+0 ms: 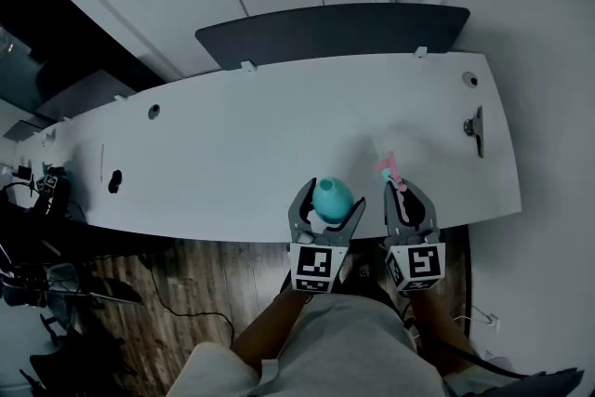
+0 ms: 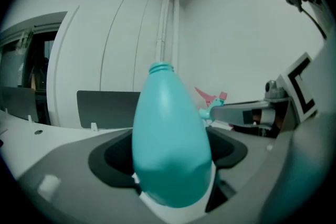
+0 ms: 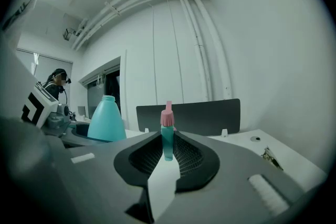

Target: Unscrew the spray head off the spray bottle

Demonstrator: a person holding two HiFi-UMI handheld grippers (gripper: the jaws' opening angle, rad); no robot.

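You hold the teal spray bottle (image 1: 332,196) in your left hand-held gripper (image 1: 331,200), its jaws clamped round the bottle's broad lower body, over the near edge of the white tabletop (image 1: 232,153). The spray head (image 1: 390,170), teal and pink-tipped, is off the bottle. It is pinched in your right hand-held gripper (image 1: 406,198), whose jaws stand narrow on its stem, just beside the bottle. The left gripper view shows the bottle's neck (image 2: 161,67) bare and open, a detail the head view does not resolve. Only the right gripper view takes in a person (image 3: 56,81) at far left, and only the head view shows the wood floor (image 1: 186,284) below the tabletop's edge.
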